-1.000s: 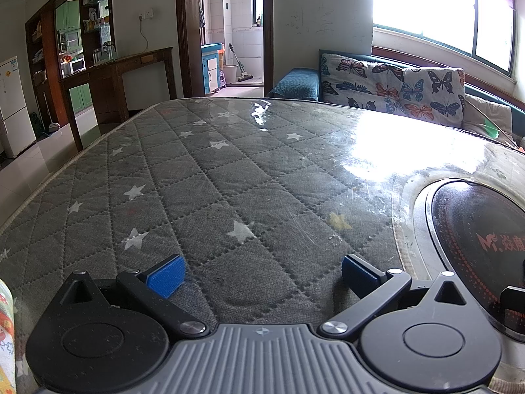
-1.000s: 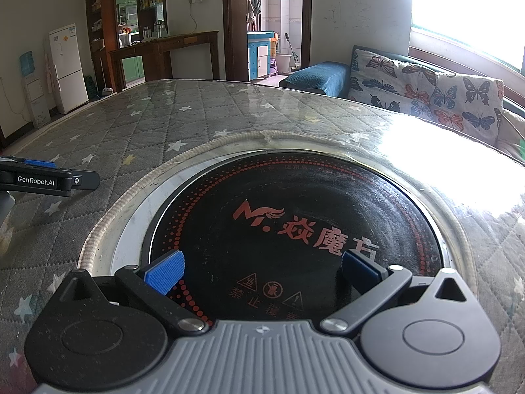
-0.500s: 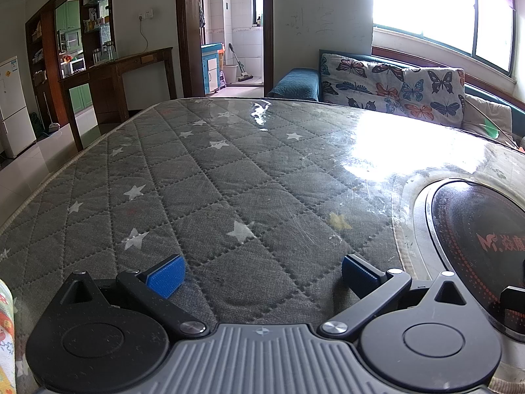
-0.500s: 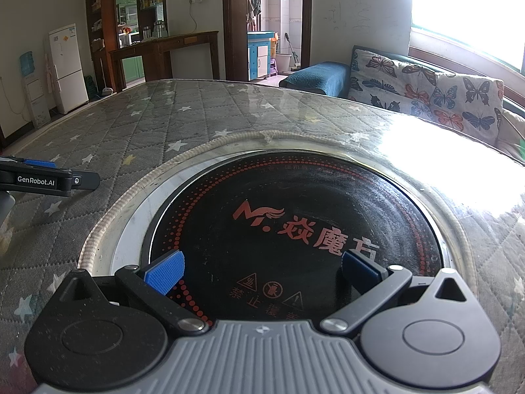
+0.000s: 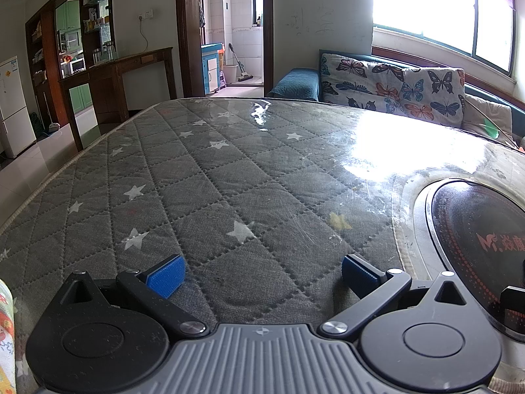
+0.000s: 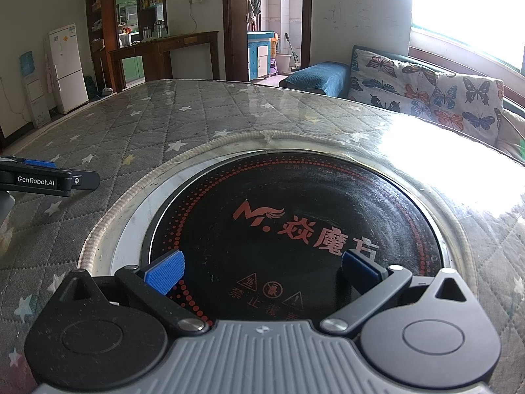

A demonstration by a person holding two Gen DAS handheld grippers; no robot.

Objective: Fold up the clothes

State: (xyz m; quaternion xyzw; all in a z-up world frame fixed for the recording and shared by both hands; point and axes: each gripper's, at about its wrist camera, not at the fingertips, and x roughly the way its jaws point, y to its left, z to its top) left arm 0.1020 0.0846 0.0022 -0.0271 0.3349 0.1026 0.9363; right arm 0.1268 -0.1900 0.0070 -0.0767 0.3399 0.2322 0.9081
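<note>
Nothing has changed between the earlier pictures and this one: both grippers sit exactly where they did a second ago, so folding has not begun.

The left gripper (image 5: 261,274) hovers low over a grey quilted table cover (image 5: 229,180) printed with white stars, under a clear glossy sheet. Its jaws are spread wide apart and hold nothing. The right gripper (image 6: 261,272) is likewise spread wide and empty, poised over a round black cooktop (image 6: 295,229) set into the table, with red lettering on it. From the right view, the left gripper appears at the table's left edge, well apart from the cooktop.

The only cloth that could be clothing is a strip of patterned fabric (image 5: 6,335) at the near left corner, just beside the left gripper. It is too cropped to tell what it is. Probably the left gripper must turn toward it first.

Behind the table stand a butterfly-print sofa (image 5: 393,88), a wooden counter and a white fridge (image 6: 67,65).
</note>
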